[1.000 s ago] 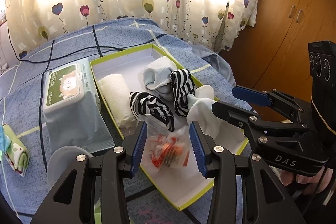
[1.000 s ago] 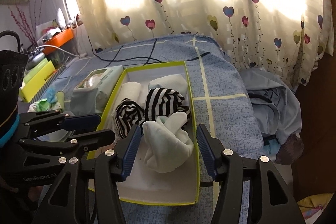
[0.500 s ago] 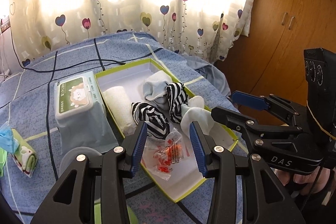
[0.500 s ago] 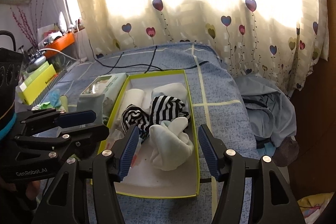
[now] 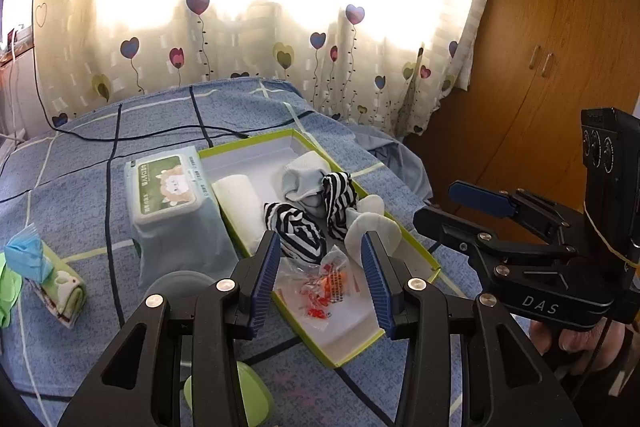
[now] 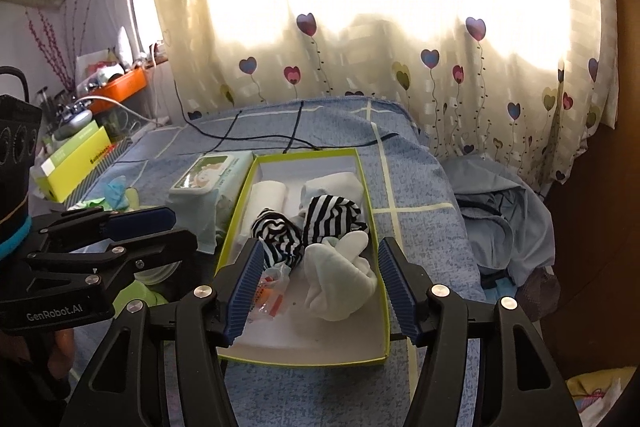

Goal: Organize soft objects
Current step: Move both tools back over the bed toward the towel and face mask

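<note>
A blue checked bedspread [image 6: 404, 187] covers the bed under a sunlit heart-print curtain [image 6: 400, 47], and on it lies a shallow green-rimmed box [image 6: 370, 211] that gathers the soft things.

Inside the box, seen from the right wrist, a white sock bundle [image 6: 340, 279] sits at about 5 o'clock of the box centre, touching two striped socks [image 6: 312, 223] just beyond it. A pale blue sock [image 6: 332, 183] lies at 1 o'clock and a white rolled cloth [image 6: 268, 195] at 11 o'clock, against the left wall. A crinkly plastic packet [image 6: 268, 293] lies at 7 o'clock, beside the white bundle.

The right gripper [image 6: 320, 283] hangs above the near end of the box with its jaws spread wide and nothing between them; the white bundle shows in the gap. The left gripper [image 5: 318, 275] is likewise wide and empty, framing the packet [image 5: 324, 281] from its own view.

Judging by this, the step in hand is picking the next item to arrange, probably the white bundle. To do it well, the right gripper should come straight down, close on the thick middle of the bundle rather than a loose flap, and lift slowly so the striped socks touching it are not dragged along. The packet is slippery and not soft; best leave it out of the pinch.

Outward from the box, a wet-wipe pack [image 5: 172, 191] stands just beside its left wall at 9 o'clock, and a rolled small towel [image 5: 56, 283] lies well apart at 8 o'clock.
</note>
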### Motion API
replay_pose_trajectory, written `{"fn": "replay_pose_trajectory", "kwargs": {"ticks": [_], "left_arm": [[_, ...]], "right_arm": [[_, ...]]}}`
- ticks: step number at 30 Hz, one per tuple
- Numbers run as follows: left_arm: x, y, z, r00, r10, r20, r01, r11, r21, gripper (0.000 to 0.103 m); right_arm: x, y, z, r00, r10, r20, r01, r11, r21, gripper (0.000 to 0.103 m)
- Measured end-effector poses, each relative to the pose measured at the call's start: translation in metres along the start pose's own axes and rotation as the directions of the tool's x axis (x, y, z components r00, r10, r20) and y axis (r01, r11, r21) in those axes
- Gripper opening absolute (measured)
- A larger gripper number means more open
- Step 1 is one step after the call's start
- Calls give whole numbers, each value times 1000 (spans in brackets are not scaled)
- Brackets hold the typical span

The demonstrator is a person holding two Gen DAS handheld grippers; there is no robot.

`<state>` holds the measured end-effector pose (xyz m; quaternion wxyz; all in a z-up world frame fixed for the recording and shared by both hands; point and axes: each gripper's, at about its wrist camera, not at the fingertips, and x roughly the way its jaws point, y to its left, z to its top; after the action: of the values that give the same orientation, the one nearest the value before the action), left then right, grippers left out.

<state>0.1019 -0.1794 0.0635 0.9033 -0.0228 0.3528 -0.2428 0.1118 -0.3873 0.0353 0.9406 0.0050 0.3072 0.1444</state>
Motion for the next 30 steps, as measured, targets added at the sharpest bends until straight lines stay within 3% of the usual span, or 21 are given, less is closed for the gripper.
{"fn": "replay_pose_trajectory", "kwargs": {"ticks": [9, 30], "left_arm": [[-17, 19, -7, 999, -38, 27, 40, 998, -50, 44], [-57, 78, -32, 992, 110, 61, -100, 983, -155, 43]], "right_arm": [[-1, 27, 3, 1000, 22, -4, -23, 999, -37, 59], [13, 98, 10, 987, 156, -30, -158, 980, -117, 60]]}}
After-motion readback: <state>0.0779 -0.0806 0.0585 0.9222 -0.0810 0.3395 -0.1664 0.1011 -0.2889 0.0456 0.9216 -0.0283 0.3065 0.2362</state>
